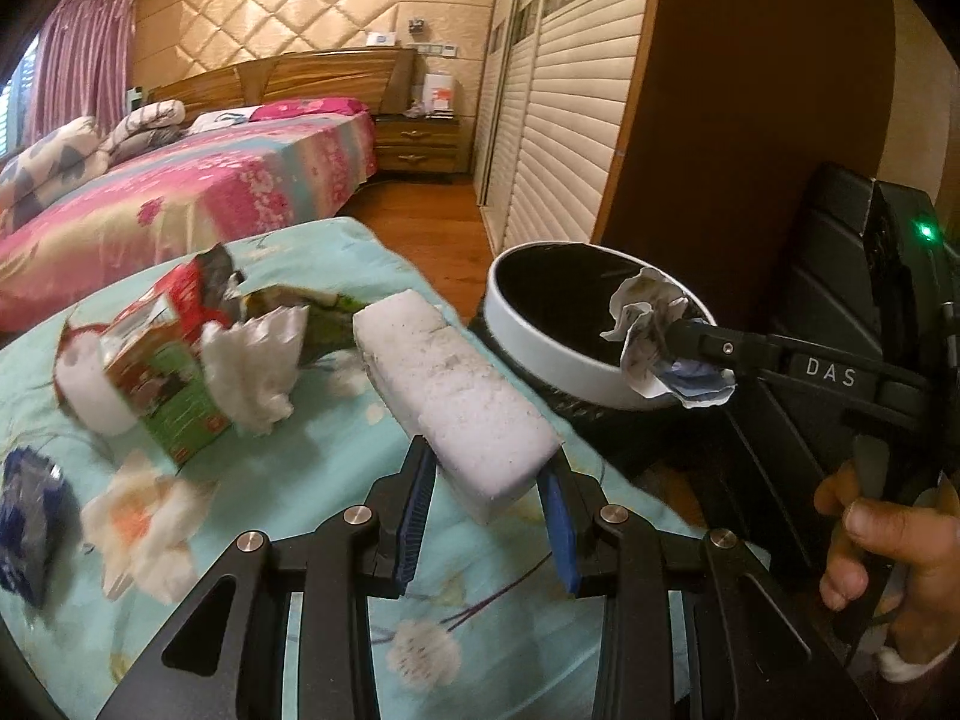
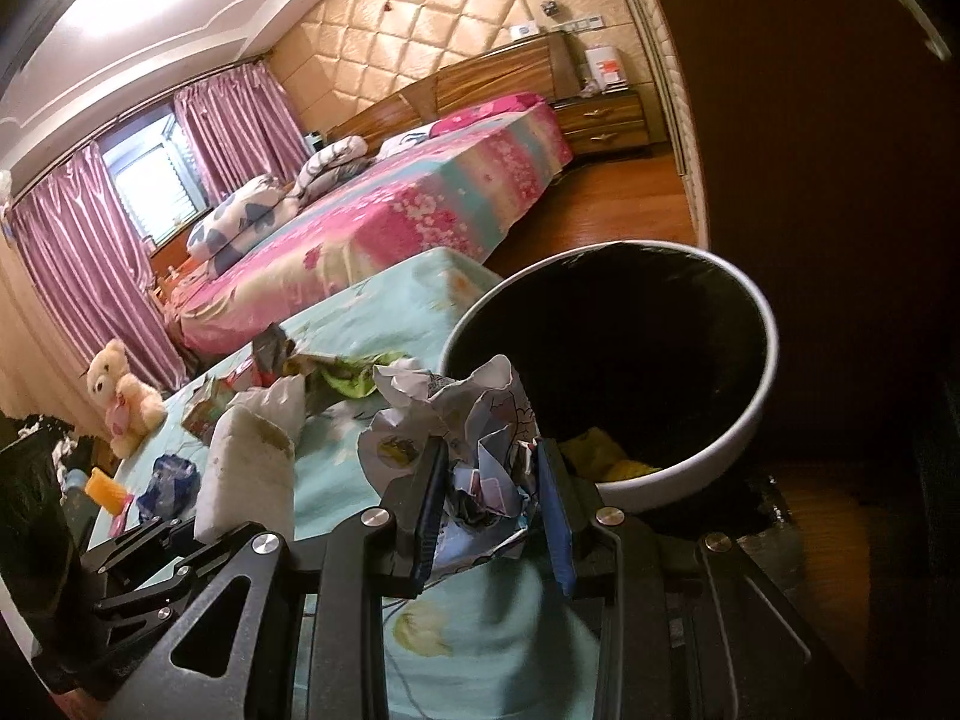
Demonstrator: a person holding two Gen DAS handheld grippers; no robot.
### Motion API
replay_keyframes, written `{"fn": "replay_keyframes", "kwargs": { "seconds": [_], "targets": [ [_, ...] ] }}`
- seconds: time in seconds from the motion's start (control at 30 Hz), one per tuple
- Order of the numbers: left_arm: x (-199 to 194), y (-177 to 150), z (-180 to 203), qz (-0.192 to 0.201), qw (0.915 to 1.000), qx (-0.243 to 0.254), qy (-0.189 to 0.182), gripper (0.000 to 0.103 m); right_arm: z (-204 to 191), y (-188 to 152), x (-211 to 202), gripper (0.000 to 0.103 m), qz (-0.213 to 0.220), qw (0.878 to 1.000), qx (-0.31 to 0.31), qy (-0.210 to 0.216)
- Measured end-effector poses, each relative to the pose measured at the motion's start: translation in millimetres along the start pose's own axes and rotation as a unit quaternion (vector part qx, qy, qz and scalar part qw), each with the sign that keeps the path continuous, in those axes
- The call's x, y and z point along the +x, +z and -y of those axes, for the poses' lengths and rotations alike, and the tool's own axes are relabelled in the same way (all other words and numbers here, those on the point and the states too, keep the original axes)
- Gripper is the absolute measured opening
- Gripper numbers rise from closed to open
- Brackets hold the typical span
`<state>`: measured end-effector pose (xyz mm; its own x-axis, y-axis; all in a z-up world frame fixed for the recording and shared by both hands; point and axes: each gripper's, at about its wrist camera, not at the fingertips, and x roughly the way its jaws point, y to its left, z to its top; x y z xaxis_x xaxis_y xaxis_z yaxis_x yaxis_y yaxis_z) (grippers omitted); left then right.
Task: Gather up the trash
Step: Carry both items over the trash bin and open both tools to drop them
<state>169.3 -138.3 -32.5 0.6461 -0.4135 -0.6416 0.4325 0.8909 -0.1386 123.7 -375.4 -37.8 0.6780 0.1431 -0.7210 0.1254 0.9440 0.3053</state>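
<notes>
Bedroom, warm yellow light. Back wall point(image 1: 288, 6) padded in cream diamond quilting. Wooden headboard point(image 1: 324, 75) below it, bed point(image 2: 420, 204) under pink floral cover, folded quilts point(image 2: 252, 210) piled on top. Wooden nightstand point(image 1: 417, 144) beside bed. Pink curtains point(image 2: 78, 252) flank bright window point(image 2: 150, 180). Slatted cream wardrobe doors point(image 1: 564, 120) along right side. Wood floor point(image 1: 432, 222) reddish brown. White ceiling point(image 2: 132, 6) glares brightly.

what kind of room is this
Almost certainly a home bedroom: a made bed with a floral cover and wooden headboard, a bedside drawer unit, and pink curtains over a window.
</notes>
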Motion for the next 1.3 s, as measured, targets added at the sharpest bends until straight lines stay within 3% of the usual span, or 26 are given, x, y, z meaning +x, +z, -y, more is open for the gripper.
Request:
{"fn": "replay_keyframes", "kwargs": {
  "seconds": [0.77, 1.3],
  "targets": [
    [71, 57, 44, -0.001, 0.9982, 0.047, -0.038, 0.034, 51, 36, 13, 0.031, 0.01, 0.998, 0.031, -0.055],
    [105, 72, 58, -0.02, 0.9972, 0.057, -0.043, 0.036, 66, 48, 27, 0.033, -0.007, 0.997, 0.026, -0.066]
  ]
}}
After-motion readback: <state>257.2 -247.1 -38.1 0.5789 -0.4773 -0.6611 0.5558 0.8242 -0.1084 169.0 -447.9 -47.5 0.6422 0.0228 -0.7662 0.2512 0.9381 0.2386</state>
